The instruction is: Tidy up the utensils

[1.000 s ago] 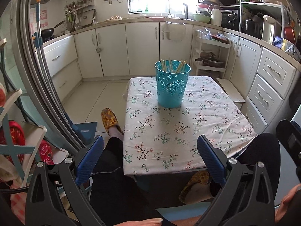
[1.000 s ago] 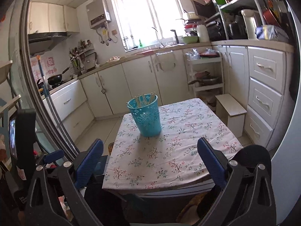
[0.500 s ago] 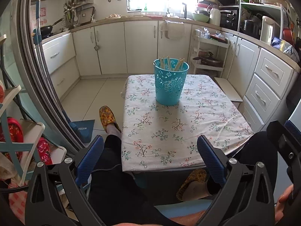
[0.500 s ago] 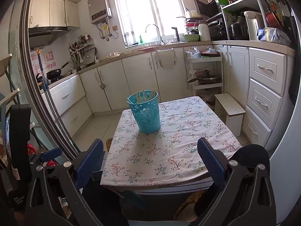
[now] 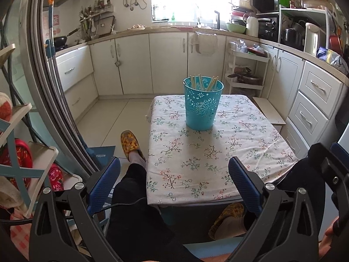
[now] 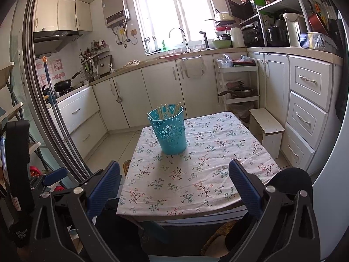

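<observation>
Only the tips of the chopsticks [image 5: 202, 82] clear the rim of the teal basket [image 5: 202, 104]; their count is too fine to tell. The counter [image 5: 218, 152] hides most of the seated person's legs [image 5: 130, 187]. The right gripper [image 5: 336, 170] is cut off at the left view's edge.

Home kitchen. Ahead of jaws: small table [image 6: 196, 187] under floral cloth, beyond it run of cream cabinets [image 6: 157, 91] with worktop, sink tap [image 6: 178, 37] under bright window [image 6: 174, 11]. Water heater [image 6: 115, 8] on wall left of window. Far left: wok [image 6: 63, 85] on hob below hood [image 6: 54, 39], utensil rack [image 6: 91, 54] on wall. Right of jaws: drawers [image 6: 307, 100], shelf [image 6: 283, 2] crowded with kettle, pots, microwave; trolley [image 6: 237, 83] holding pan. Slippered foot [image 5: 130, 144] on tiled floor.
</observation>
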`<state>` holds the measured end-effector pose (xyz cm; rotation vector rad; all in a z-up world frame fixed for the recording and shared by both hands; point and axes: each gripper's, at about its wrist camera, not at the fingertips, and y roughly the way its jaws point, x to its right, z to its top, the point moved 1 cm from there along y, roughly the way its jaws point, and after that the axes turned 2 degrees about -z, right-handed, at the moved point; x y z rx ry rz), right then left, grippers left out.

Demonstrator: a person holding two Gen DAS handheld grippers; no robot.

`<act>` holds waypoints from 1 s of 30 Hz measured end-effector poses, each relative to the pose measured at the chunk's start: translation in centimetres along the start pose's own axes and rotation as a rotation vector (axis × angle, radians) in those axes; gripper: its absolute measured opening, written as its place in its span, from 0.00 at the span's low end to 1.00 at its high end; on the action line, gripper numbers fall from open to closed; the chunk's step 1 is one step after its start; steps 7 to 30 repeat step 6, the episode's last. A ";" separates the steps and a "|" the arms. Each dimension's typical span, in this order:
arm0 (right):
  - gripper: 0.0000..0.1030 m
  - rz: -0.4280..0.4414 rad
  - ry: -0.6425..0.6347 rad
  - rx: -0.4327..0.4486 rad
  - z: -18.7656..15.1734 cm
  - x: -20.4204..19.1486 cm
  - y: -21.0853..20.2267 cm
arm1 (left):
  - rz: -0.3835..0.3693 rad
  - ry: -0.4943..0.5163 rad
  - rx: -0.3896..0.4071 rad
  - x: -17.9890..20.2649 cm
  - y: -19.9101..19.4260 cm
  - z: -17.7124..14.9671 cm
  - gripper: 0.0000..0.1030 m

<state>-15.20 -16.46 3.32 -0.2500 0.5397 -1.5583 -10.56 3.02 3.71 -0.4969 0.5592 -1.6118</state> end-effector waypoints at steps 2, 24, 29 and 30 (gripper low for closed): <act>0.93 0.000 0.001 -0.004 0.0 0.0 0.0 | 0.001 -0.002 -0.002 -0.2 0.1 0.0 0.93; 0.93 0.001 0.004 -0.009 -0.1 -0.1 0.1 | 0.002 0.001 -0.002 -0.3 0.1 -0.1 0.93; 0.93 0.001 0.004 -0.009 -0.1 -0.1 0.1 | 0.002 0.001 -0.002 -0.3 0.1 -0.1 0.93; 0.93 0.001 0.004 -0.009 -0.1 -0.1 0.1 | 0.002 0.001 -0.002 -0.3 0.1 -0.1 0.93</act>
